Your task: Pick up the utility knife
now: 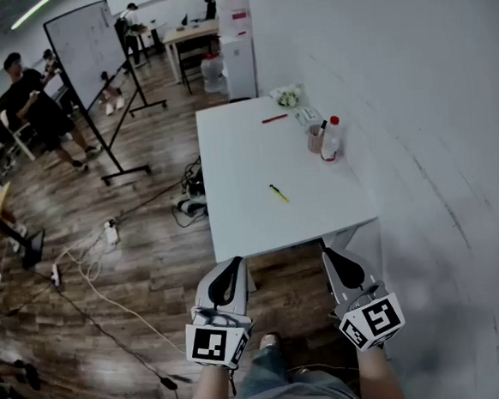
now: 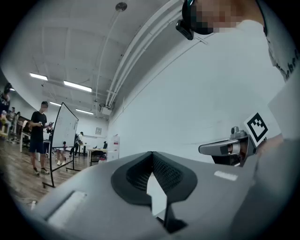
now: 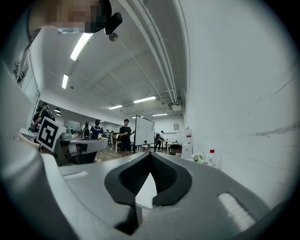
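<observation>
The utility knife (image 1: 279,194) is a small yellow one. It lies near the middle of the white table (image 1: 242,212), slanted. Both grippers hang in front of the table's near edge, well short of the knife. My left gripper (image 1: 235,261) (image 2: 152,153) is shut with nothing in it and points slightly upward. My right gripper (image 1: 326,250) (image 3: 150,153) is shut and empty too, held level to the right of the left one. The knife shows in neither gripper view.
At the table's far right stand a red-capped bottle (image 1: 331,138), a cup (image 1: 316,136) and small flowers (image 1: 289,96); a red pen (image 1: 274,118) lies nearby. A white wall (image 1: 432,120) runs along the right. Cables (image 1: 91,267), a whiteboard (image 1: 92,52) and people occupy the wooden floor at left.
</observation>
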A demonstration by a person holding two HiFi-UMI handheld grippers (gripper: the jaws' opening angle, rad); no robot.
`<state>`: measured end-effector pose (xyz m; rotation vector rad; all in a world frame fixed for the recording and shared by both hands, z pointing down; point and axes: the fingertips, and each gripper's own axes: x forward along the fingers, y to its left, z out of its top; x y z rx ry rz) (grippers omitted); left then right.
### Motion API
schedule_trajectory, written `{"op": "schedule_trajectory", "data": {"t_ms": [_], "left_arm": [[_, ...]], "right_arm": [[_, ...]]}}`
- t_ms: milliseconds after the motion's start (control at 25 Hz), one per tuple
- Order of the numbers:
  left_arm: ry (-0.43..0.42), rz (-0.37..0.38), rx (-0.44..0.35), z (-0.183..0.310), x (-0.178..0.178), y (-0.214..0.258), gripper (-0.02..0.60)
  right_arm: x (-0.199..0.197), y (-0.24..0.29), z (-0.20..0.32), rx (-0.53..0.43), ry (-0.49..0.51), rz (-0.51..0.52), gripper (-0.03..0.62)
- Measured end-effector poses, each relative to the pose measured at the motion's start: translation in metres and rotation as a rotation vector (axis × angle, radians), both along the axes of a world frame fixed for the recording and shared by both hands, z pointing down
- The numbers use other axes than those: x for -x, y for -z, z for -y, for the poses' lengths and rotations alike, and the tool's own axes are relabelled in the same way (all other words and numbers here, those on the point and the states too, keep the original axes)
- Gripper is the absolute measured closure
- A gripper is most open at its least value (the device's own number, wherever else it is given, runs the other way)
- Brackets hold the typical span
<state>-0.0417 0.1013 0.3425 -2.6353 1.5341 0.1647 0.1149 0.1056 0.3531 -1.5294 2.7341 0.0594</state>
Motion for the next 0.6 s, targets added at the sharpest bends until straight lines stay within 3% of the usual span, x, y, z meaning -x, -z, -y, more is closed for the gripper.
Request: {"op": "schedule_trajectory", "data": {"t_ms": [440, 600], "left_arm": [[-0.007, 0.004, 0.001, 0.026, 0.009, 0.000, 0.562], [-0.013, -0.005, -0.003, 0.042, 0.015, 0.001, 0.562]], "right_arm": [[0.009, -0.006, 0.025, 0.009, -0.008, 0.008, 0.599], [0.013, -0.001, 0.039, -0.010, 0.005, 0.056, 0.598]]}}
